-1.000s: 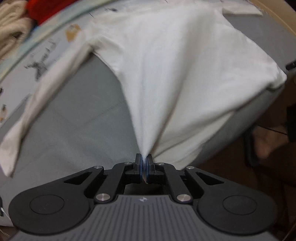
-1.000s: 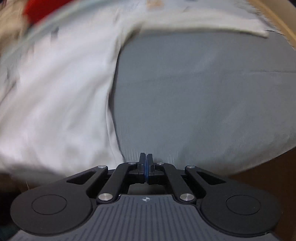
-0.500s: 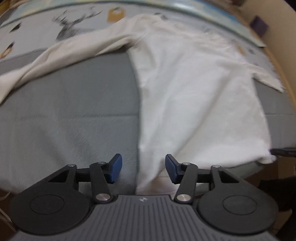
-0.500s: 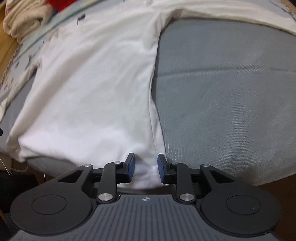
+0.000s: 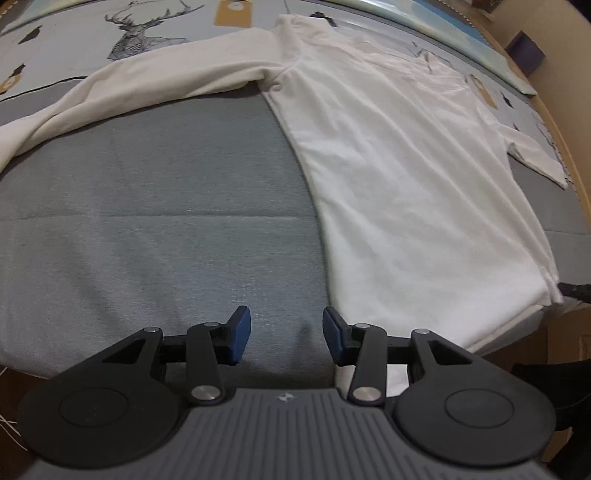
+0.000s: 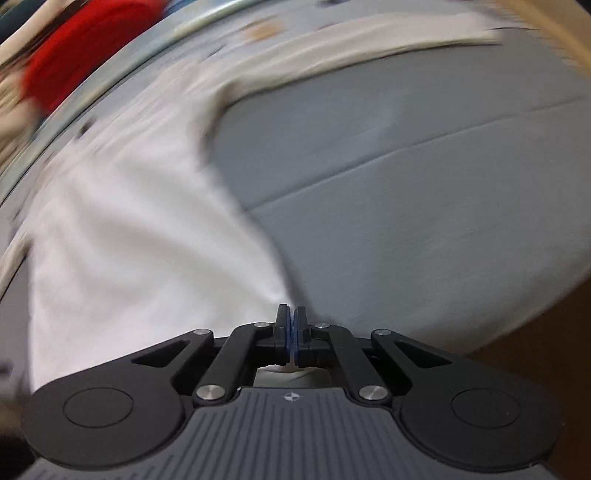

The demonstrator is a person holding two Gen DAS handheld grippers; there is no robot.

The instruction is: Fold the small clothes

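Note:
A white long-sleeved shirt (image 5: 406,184) lies flat on the grey bed cover (image 5: 147,221), its left sleeve (image 5: 147,85) stretched out to the left. My left gripper (image 5: 286,332) hovers over bare grey cover just left of the shirt's hem corner. Its jaws are closing with no cloth between them, and the hem edge lies just past the right pad. In the blurred right wrist view the shirt (image 6: 129,240) narrows to a point at my right gripper (image 6: 291,328), which is shut on the hem's other corner. White cloth shows behind its pads.
A deer-printed sheet (image 5: 140,29) lies under the shirt's top. A red garment (image 6: 74,55) sits at the bed's far left corner. A purple box (image 5: 524,51) stands by the wall at the far right. The bed's front edge drops off just below both grippers.
My left gripper let go of the shirt's hem, opened and shifted left onto bare cover. My right gripper opened over the other hem corner, then shut on it. The shirt now lies flatter.

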